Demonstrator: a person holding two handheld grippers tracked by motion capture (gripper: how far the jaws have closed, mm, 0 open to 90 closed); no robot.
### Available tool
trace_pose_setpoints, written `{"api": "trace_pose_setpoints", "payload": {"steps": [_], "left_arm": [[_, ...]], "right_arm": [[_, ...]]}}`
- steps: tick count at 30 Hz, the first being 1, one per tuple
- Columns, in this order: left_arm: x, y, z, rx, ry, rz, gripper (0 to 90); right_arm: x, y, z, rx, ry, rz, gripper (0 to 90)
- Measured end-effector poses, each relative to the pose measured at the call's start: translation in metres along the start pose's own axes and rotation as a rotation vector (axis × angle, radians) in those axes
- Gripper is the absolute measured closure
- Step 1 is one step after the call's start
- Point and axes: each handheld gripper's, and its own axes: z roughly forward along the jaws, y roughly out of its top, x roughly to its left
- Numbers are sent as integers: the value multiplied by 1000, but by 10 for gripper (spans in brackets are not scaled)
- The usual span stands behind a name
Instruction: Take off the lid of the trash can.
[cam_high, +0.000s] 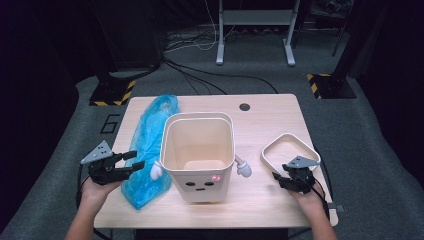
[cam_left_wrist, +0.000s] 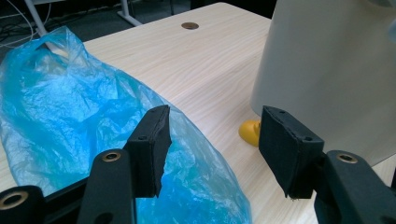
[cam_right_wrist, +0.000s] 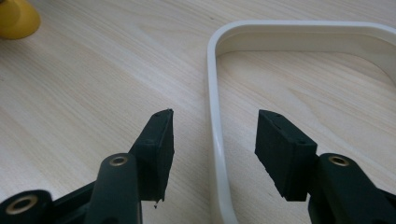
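Observation:
A cream bin (cam_high: 199, 155) with a cartoon face, small white hands and yellow feet stands upright mid-table; its wall (cam_left_wrist: 327, 70) rises at the right in the left gripper view. A crumpled blue plastic bag (cam_high: 147, 150) lies flat left of it. My left gripper (cam_high: 131, 162) is open just over the bag's near part (cam_left_wrist: 70, 116), holding nothing. A white rectangular ring (cam_high: 289, 150) lies flat to the bin's right. My right gripper (cam_high: 281, 179) is open, its jaws standing either side of the ring's near rim (cam_right_wrist: 217, 154) without gripping it.
The light wooden table (cam_high: 270, 112) has a round cable hole (cam_high: 244, 107) at the back. One yellow foot (cam_left_wrist: 250, 131) of the bin rests on the tabletop. Beyond the table lie grey floor, cables and a desk's white legs (cam_high: 220, 35).

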Motion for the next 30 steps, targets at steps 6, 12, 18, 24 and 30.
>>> {"api": "trace_pose_setpoints", "payload": {"steps": [6, 12, 18, 24, 30], "left_arm": [[1, -1, -1, 5, 3, -2, 425], [1, -1, 1, 11, 2, -6, 412], [1, -1, 1, 16, 5, -8, 404], [3, -2, 1, 25, 17, -11, 397], [12, -9, 3, 29, 39, -31, 387]], "right_arm": [[3, 3, -4, -16, -12, -13, 458], [7, 7, -8, -40, -12, -15, 421], [11, 11, -12, -56, 8, -17, 402], [17, 16, -17, -85, 9, -38, 421], [22, 19, -21, -113, 15, -44, 421]]}}
